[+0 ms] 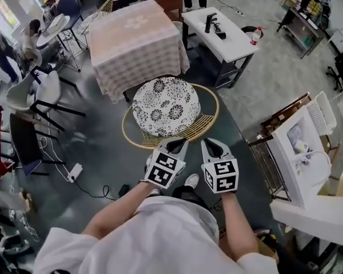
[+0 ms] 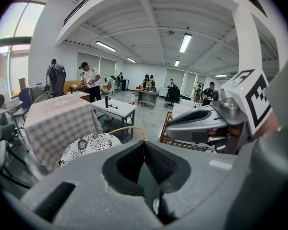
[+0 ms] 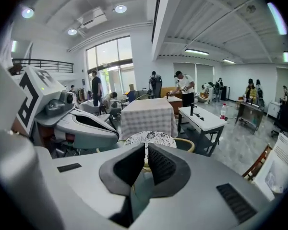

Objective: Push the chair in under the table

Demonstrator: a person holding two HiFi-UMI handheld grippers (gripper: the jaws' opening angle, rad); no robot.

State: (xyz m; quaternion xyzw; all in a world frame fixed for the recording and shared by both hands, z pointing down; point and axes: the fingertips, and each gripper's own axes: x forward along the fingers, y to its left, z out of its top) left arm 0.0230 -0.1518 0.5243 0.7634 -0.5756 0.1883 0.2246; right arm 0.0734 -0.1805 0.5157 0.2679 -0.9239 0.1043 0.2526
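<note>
Floor [image 1: 103,158]: dark grey.
Chair: round rattan chair with floral cushion [image 1: 166,107], beside checked-cloth table [image 1: 137,41].
Left gripper [image 1: 175,146]: jaws pressed together, empty.
Right gripper [image 1: 215,147]: likewise (near chair's rim).

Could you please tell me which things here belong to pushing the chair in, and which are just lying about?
For the job: wicker chair, cloth-covered table, left gripper, right gripper.
Lying about: white desk, bottle on it, power strip on the floor.
</note>
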